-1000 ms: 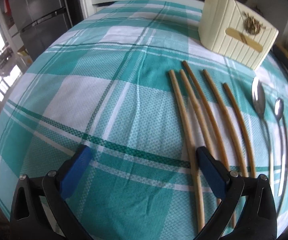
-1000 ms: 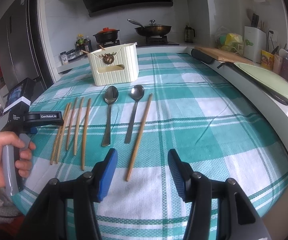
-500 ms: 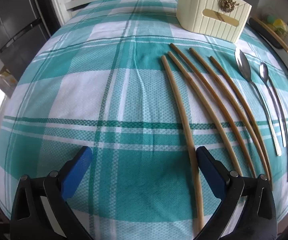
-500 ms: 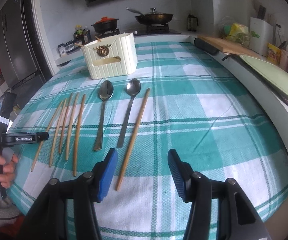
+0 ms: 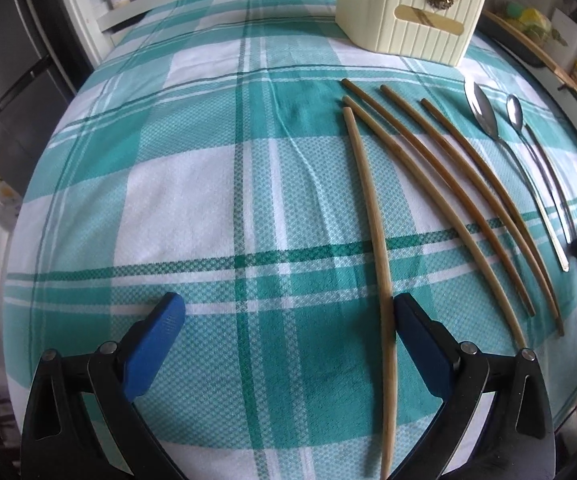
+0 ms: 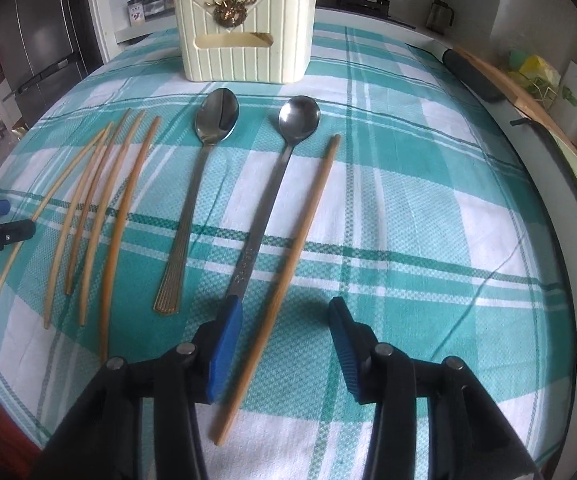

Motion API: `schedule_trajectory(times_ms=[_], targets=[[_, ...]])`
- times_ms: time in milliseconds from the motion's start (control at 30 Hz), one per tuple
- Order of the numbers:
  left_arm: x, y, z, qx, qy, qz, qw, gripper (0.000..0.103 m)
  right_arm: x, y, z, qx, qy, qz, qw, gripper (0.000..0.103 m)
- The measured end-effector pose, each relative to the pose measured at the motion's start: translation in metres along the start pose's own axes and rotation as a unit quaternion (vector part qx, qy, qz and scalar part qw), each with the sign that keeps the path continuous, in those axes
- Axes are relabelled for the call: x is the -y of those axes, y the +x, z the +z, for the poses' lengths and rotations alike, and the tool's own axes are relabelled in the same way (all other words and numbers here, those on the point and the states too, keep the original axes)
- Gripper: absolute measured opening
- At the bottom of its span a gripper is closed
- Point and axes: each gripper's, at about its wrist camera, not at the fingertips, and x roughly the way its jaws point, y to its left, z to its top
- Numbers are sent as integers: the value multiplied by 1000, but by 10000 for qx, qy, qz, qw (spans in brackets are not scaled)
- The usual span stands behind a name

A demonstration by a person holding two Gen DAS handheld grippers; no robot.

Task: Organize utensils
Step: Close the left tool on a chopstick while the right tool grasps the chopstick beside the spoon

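The right gripper (image 6: 280, 344) straddles the lone chopstick (image 6: 288, 264); its jaws have just been closing, yet neither pad appears to press the stick. The left gripper (image 5: 288, 320) stands spread wide, its right pad just beside the outermost chopstick (image 5: 372, 216) of five. Two spoons (image 6: 208, 168) lie between the chopstick groups on the checked tablecloth (image 6: 428, 200). The cream utensil holder (image 6: 244, 36) stands behind them.
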Motion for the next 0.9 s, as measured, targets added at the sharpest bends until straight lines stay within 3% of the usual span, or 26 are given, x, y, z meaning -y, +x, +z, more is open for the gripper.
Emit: schedule_trajectory(times_ms=[167,300,433,633,767,833,900], targets=[[-6,6,14,-200,260,-162,9993,103,21,1,12,-219,366,358,9984,37],[-7,8,20,-274,322,-226,9988,100,24,6,18,-448,297,419,9977,37],[-1,11,30,-243,391,-332,9984,95,17,16,29,-406,-115,112,9990,36],[5,19,55,-311,494,-363,9976,82,28,35,63,-533,-30,131,9985,34],[17,25,74,-392,672,-284,9966,67,30,49,91,-602,-71,154,9980,28],[21,27,83,-440,687,-373,9960,54,30,57,104,-634,-63,162,9978,23],[26,29,90,-466,720,-332,9958,34,33,65,116,-603,70,184,9980,21]])
